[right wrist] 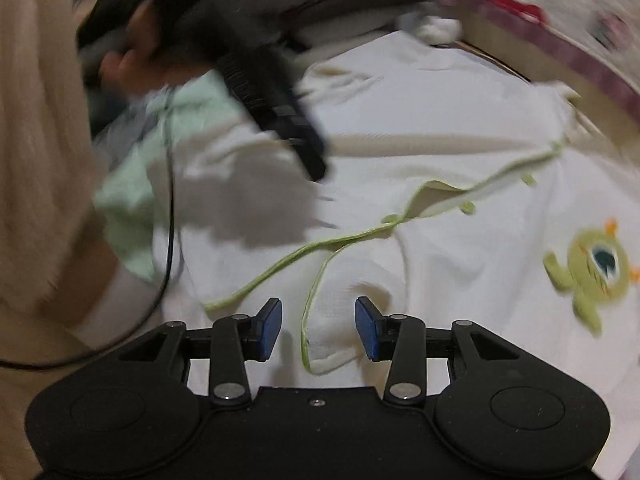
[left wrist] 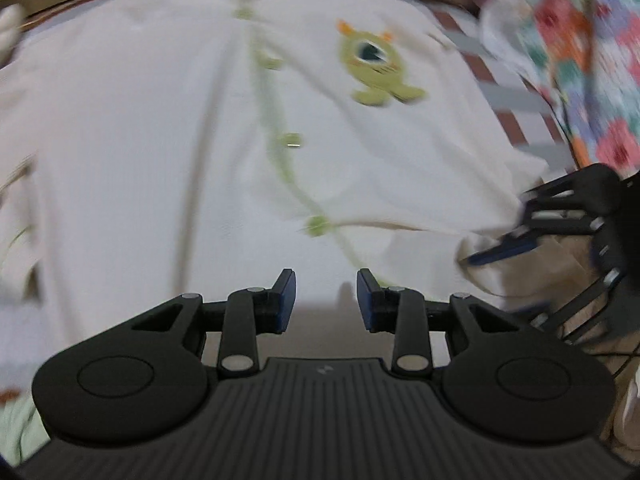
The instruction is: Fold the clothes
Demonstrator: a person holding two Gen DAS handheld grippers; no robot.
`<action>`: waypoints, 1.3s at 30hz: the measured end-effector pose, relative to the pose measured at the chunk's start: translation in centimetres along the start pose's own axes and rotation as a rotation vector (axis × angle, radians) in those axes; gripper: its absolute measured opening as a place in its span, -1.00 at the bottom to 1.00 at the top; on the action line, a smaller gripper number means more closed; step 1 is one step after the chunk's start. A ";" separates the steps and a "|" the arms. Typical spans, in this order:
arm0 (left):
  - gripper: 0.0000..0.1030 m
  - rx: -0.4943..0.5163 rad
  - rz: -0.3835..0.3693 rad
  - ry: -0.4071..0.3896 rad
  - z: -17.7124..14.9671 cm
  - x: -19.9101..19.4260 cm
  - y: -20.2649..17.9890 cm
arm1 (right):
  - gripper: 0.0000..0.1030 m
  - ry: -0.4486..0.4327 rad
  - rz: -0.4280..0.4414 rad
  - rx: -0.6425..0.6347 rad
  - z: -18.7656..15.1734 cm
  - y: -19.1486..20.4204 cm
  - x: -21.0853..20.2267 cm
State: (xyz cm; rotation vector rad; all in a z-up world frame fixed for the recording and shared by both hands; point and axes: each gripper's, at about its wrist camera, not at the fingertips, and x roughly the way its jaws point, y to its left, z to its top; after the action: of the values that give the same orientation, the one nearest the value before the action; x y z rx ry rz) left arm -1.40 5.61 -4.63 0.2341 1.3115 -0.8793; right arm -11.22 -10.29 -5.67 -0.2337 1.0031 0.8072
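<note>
A floral patchwork quilt [left wrist: 592, 52] borders a red-and-grey checked sheet [left wrist: 516, 92] on a bed; a wooden frame edge [right wrist: 560, 76] curves behind under dim indoor light.

A floral patchwork fabric [left wrist: 592, 60] fills the upper right of the left wrist view, with a red-and-grey checked sheet [left wrist: 508, 96] beside it. In the right wrist view, a mint-green cloth [right wrist: 132, 184] lies at mid left, crossed by a black cable [right wrist: 170, 216]
</note>
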 end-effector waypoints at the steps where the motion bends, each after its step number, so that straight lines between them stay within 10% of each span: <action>1: -0.30 0.017 -0.018 0.023 0.5 0.8 -0.5 | -0.08 0.013 0.006 0.008 0.1 -0.1 0.5; 11: 0.22 0.094 -0.005 0.177 0.6 5.6 -3.1 | 0.11 0.034 0.049 0.183 -1.6 -3.2 3.3; 14: 0.26 0.043 -0.013 0.179 0.6 5.7 -2.4 | -0.68 0.017 0.128 0.196 -2.6 -3.4 4.0; 18: 0.33 -0.035 -0.040 0.173 0.6 6.1 -1.0 | -0.78 -0.046 0.204 0.203 -2.5 -3.9 3.3; 20: 0.05 -0.034 -0.058 0.160 0.7 5.9 -0.7 | -0.79 -0.052 0.227 0.242 -2.4 -4.4 3.3; 22: -0.97 -0.024 -0.101 0.143 1.0 5.4 -0.7 | -0.80 -0.066 0.273 0.254 -2.4 -4.4 2.9; 29: -0.97 0.105 -0.167 0.092 1.6 1.3 -3.0 | -0.81 -0.045 0.432 0.170 -1.3 -1.4 1.5; 39: -0.98 0.193 -0.235 0.256 -0.1 1.2 -5.7 | -0.85 0.048 0.687 0.232 -0.5 2.8 3.2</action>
State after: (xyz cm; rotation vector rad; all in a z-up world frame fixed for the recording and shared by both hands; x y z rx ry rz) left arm -5.36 1.36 -3.93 0.3577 1.5128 -1.2081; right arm -12.62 -7.03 -8.03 0.3142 1.2287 1.2937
